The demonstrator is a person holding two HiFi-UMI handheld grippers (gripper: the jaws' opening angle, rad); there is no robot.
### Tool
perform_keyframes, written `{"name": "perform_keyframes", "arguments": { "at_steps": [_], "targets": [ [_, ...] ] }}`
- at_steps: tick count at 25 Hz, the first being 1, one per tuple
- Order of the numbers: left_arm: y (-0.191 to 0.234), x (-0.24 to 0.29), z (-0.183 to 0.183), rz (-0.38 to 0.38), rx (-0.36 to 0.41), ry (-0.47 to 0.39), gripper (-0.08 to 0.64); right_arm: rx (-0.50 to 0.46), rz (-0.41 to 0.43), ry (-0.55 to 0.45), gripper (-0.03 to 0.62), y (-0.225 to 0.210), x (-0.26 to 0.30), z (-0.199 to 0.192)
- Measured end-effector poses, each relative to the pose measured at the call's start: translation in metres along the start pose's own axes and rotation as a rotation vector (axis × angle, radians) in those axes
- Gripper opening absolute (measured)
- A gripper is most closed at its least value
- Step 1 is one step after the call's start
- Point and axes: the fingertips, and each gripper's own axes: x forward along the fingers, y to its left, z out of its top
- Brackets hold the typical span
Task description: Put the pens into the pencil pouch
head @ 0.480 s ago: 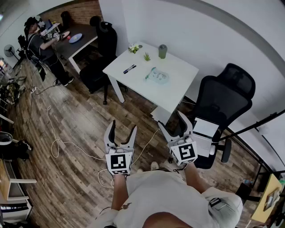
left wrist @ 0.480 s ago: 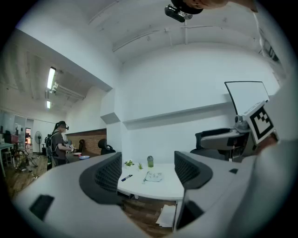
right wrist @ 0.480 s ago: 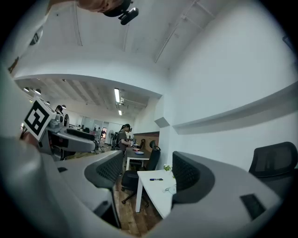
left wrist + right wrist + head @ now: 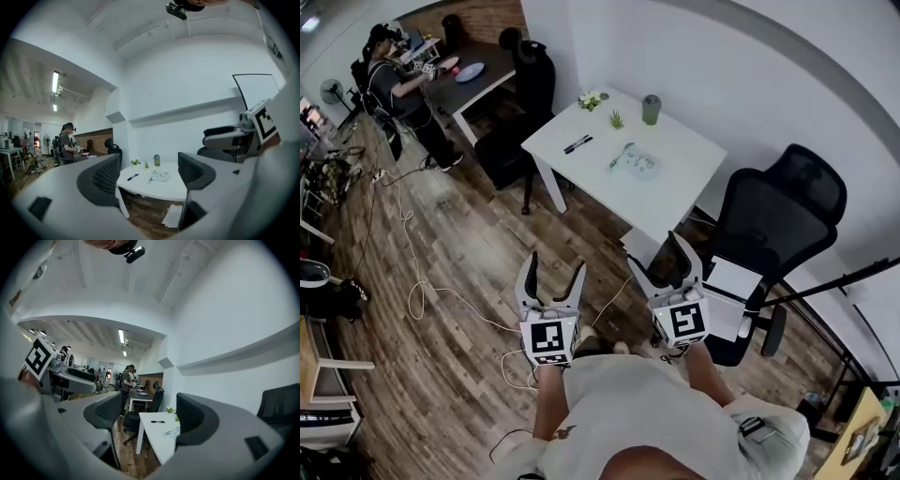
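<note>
**Task state: not begun.**

- Left gripper (image 4: 557,263): held level at waist height over the wood floor (image 4: 459,281). Jaws are spread wide and nothing is seen between them.
- Right gripper (image 4: 654,250): held level beside the left one. Jaws are likewise spread wide and nothing is held.
- Pens (image 4: 577,143): seen as a dark, slim shape lying flat on the white table (image 4: 680,178), towards its left edge. The count cannot be told at this range.
- Pencil pouch (image 4: 638,163): a pale, flat item near the table's middle, apart from the pens. Whether it is open cannot be told.
- Also on the table: a green cup (image 4: 651,109) and small plants (image 4: 592,99) at the far edge.
- Beside the table: a black office chair (image 4: 773,216).
- Done: nothing is judged done.
- Left: the table is to be approached, each pen picked up, and all placed in the pouch.
</note>
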Motion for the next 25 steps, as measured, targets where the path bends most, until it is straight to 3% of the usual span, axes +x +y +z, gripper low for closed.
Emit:
{"name": "perform_keyframes", "arguments": {
  "at_steps": [13,25],
  "targets": [
    [0.043,0.082,-0.006,-0.004,-0.006,-0.014,0.388,0.000,0.011,0.018,0.362,-0.021,0.090,-0.017],
    [0.131,0.201,-0.016,-0.072,-0.009,-0.011,0.387,-0.013,-0.046,0.080,0.359,-0.042,0.225,-0.038]
  ]
}}
